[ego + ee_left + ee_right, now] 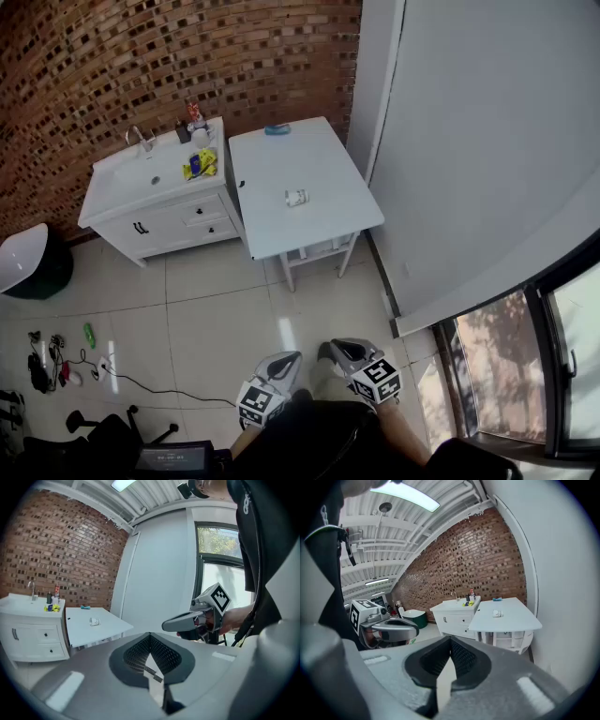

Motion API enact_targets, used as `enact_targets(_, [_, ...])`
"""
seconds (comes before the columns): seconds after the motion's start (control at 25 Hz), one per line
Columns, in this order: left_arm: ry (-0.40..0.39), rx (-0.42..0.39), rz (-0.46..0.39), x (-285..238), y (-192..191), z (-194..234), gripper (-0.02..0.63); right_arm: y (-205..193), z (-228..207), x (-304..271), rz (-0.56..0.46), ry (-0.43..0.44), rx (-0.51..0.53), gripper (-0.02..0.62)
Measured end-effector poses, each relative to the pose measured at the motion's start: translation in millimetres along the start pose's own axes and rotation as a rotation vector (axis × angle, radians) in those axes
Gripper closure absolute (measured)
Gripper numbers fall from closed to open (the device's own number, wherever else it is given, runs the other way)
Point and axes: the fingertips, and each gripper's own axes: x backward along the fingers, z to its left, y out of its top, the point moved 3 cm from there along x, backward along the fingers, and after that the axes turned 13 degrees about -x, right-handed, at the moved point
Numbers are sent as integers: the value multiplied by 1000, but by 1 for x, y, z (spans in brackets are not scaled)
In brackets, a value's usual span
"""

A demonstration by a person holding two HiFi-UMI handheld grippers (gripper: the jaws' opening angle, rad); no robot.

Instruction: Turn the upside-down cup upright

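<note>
The left gripper (286, 361) and right gripper (337, 351), jaws together and empty, hang well apart from the cup (296, 198) mid-table (272, 167). A clumsy nudge could roll it off an edge.

Pose: left tool (289, 360) and right tool (336, 351) sit side by side, close before the torso (319, 436), both angled slightly downward. Jaws of each together, empty.

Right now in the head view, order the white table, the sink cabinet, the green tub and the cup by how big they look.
1. White table and sink cabinet: near alike, not ranked.
2. Green tub, partly cut off by the frame edge.
3. Cup, smallest.
</note>
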Motion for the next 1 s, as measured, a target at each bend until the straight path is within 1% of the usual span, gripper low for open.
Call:
enact_targets(0.16, [9, -31, -19, -41, 26, 24, 591, 37, -45, -15, -5, -4, 23, 603])
enact_targets(0.28, [30, -38, -7, -69, 38, 46, 591, 65, -70, -30, -5, 4, 50, 603])
enact_targets(0.36, [37, -43, 2, -84, 45, 55, 591, 78, -82, -36, -12, 23, 36, 603])
enact_targets(0.52, [45, -45, 17, -106, 55, 64, 591, 93, -105, -47, 2, 44, 8, 603])
enact_targets(0.8, [83, -5, 35, -133, 53, 84, 591, 110, -134, -69, 38, 70, 10, 603])
enact_targets(1.0, [96, -1, 31, -149, 51, 115, 591, 129, -149, -96, 50, 70, 21, 603])
